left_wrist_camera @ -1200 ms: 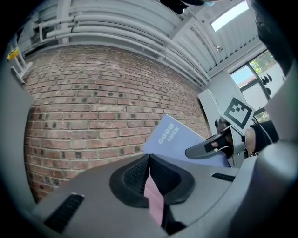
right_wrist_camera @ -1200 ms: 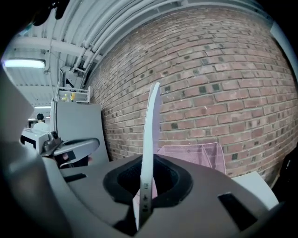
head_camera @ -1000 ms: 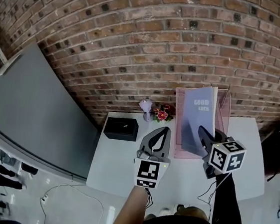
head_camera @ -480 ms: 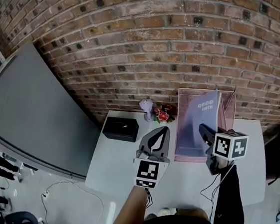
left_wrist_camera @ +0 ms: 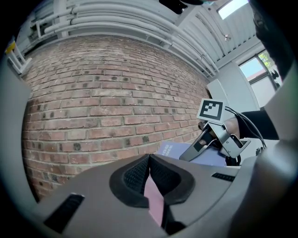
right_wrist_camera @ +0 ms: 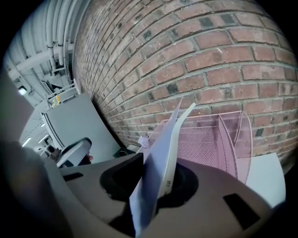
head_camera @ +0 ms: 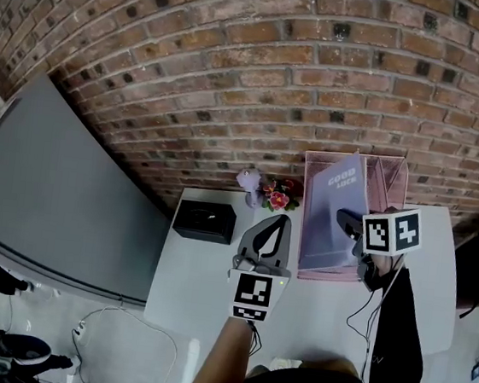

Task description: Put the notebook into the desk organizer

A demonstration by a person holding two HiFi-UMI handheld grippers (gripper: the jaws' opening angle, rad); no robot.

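Shift: lowered over the past second, the notebook (head_camera: 330, 212), from a slant over the front lip down into the pink mesh desk organizer (head_camera: 392, 174); carried forward and down with it, the right hand-held gripper (head_camera: 345, 219).
Notebook: standing on edge, slightly leaning, in the organizer's left-hand section as seen from the head view; lettered cover facing out, lower edge near the front wall.
Right hand-held gripper: jaws just eased apart, grip let go; notebook's edge between them, against one pad, with a dark gap beside the other.
Left hand-held gripper (head_camera: 282, 221): jaws closed together, held level over the worktop (head_camera: 203, 285) just left of the organizer, apparently carrying nothing; thin pink sliver in the seam behind the pads, nature unclear.
Also on the worktop: black box (head_camera: 205, 219) and small flower ornament (head_camera: 275, 195) at the back, near the brick wall (head_camera: 236, 74).
Progress: placement as good as done, judging by the notebook's seat inside the mesh.
Left to do: probably only drawing the right jaws back clear of the cover without tipping it.
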